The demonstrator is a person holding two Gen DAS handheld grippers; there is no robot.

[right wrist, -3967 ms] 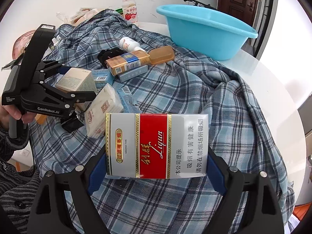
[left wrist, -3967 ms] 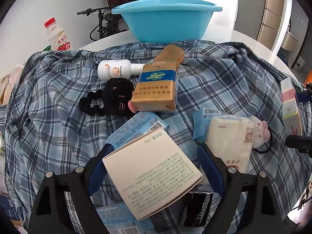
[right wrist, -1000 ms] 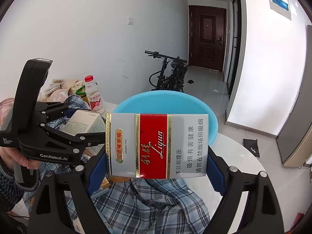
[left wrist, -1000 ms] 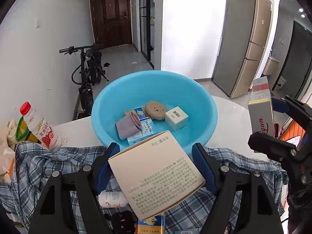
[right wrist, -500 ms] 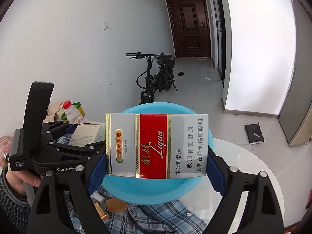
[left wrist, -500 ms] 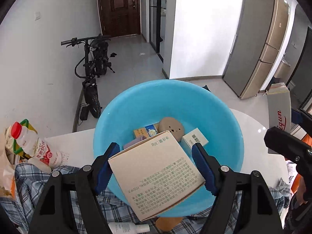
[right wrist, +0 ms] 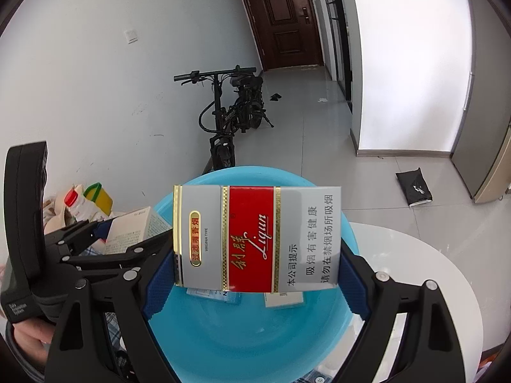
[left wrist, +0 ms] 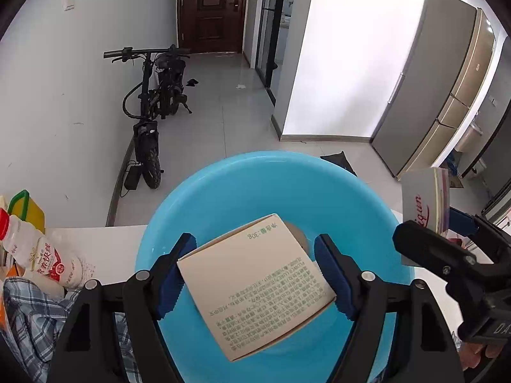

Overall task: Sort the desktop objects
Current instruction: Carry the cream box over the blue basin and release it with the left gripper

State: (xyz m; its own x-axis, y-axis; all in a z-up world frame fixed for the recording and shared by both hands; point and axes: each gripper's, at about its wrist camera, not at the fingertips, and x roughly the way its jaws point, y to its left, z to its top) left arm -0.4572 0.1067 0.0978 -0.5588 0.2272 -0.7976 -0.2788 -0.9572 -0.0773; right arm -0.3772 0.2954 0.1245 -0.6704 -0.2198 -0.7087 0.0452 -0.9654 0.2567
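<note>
1. The left tool point(left wrist: 255, 271) grips a tan box point(left wrist: 255, 284) above the blue tub point(left wrist: 255, 175).
2. The right tool point(right wrist: 257, 271) grips a red-and-grey pack point(right wrist: 255, 239) over that tub, beside the left one.
3. The tub sits on a white surface point(right wrist: 415, 271); a bike point(left wrist: 153, 102) stands far behind.

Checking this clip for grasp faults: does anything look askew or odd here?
The beige box sits skewed in the left claw, pinched on opposite corners rather than flat sides, over the blue basin. The cigarette carton sits square in the right claw.
</note>
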